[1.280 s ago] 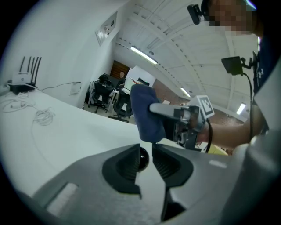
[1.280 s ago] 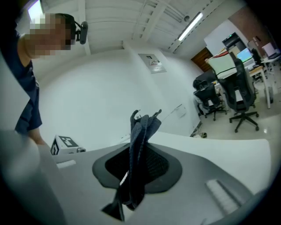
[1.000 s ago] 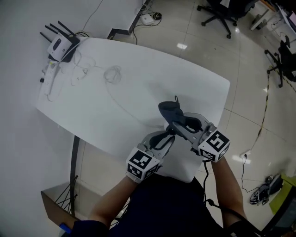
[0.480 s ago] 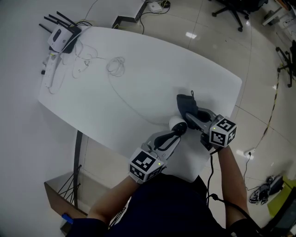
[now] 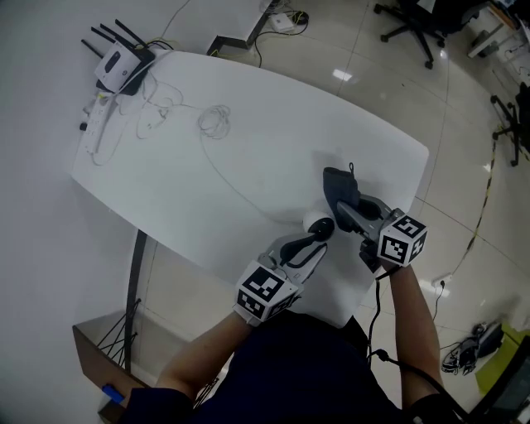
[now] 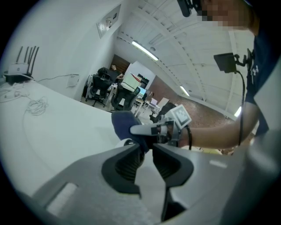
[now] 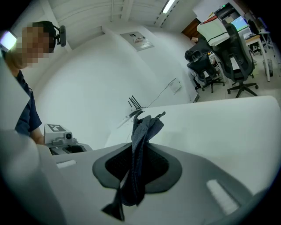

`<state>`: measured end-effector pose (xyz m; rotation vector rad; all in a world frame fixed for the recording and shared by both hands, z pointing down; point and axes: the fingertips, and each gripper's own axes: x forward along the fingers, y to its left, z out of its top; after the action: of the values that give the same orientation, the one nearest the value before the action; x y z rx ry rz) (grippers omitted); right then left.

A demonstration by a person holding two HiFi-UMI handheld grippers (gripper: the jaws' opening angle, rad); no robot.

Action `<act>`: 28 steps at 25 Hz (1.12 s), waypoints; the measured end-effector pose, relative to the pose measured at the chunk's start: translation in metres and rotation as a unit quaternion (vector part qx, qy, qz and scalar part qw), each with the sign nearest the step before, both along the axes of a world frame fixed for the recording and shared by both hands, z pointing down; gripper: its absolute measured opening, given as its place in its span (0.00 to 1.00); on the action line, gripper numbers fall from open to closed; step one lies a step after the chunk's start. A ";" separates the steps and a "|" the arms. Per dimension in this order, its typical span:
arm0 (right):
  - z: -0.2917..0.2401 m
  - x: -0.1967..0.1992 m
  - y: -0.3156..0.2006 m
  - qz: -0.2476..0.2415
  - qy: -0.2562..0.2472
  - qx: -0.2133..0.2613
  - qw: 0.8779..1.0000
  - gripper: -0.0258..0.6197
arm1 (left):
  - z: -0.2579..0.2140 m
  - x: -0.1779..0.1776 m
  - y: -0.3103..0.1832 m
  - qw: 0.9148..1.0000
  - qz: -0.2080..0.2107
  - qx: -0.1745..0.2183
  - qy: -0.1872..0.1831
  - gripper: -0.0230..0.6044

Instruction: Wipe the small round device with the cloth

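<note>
A small white round device (image 5: 313, 220) lies on the white table (image 5: 248, 149) near its front edge. My left gripper (image 5: 321, 232) has its dark fingertips against the device. In the left gripper view, the left gripper (image 6: 147, 147) shows a narrow gap with nothing between the pads, and its jaws have just been opening. Only a sliver of the device (image 6: 125, 141) peeks past the left finger there. My right gripper (image 5: 348, 209) is shut on a dark blue cloth (image 5: 338, 186) just right of the device. The cloth (image 7: 147, 125) stands pinched in the right gripper (image 7: 140, 151).
A black-and-white router (image 5: 122, 65) with antennas, a power strip (image 5: 93, 132) and a coiled white cable (image 5: 214, 120) lie at the table's far left. Office chairs (image 5: 414, 16) stand on the tiled floor beyond. A cardboard box (image 5: 99, 364) sits below the table's left edge.
The right gripper has come down with the cloth and rolled, settling beside the device. The white device, hidden a second ago, now shows. The left gripper has stayed put.
</note>
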<state>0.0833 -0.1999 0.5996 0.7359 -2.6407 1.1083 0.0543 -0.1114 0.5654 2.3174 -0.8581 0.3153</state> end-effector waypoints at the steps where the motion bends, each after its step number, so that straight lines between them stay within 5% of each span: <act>1: -0.012 0.000 0.000 0.002 -0.005 0.011 1.000 0.16 | -0.004 0.002 0.000 1.000 0.003 -0.002 0.001 0.18; 6: -0.076 -0.025 0.015 -0.062 -0.017 0.091 0.994 0.16 | -0.010 0.008 0.003 1.000 0.027 0.002 -0.013 0.18; 12: -0.059 -0.060 0.043 -0.232 0.091 0.145 0.958 0.16 | -0.005 0.013 0.006 0.999 0.042 0.002 -0.030 0.22; 21: -0.019 -0.046 -0.001 -0.220 0.040 0.017 0.975 0.16 | 0.002 0.008 0.000 0.999 0.030 -0.004 -0.021 0.22; 28: 0.030 -0.037 -0.001 -0.235 0.038 -0.057 0.970 0.16 | 0.004 0.006 -0.002 1.000 0.012 -0.008 -0.014 0.18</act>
<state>0.0458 -0.2004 0.6297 0.1119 -2.4719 1.0522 0.0604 -0.1133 0.5694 2.3142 -0.8396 0.3648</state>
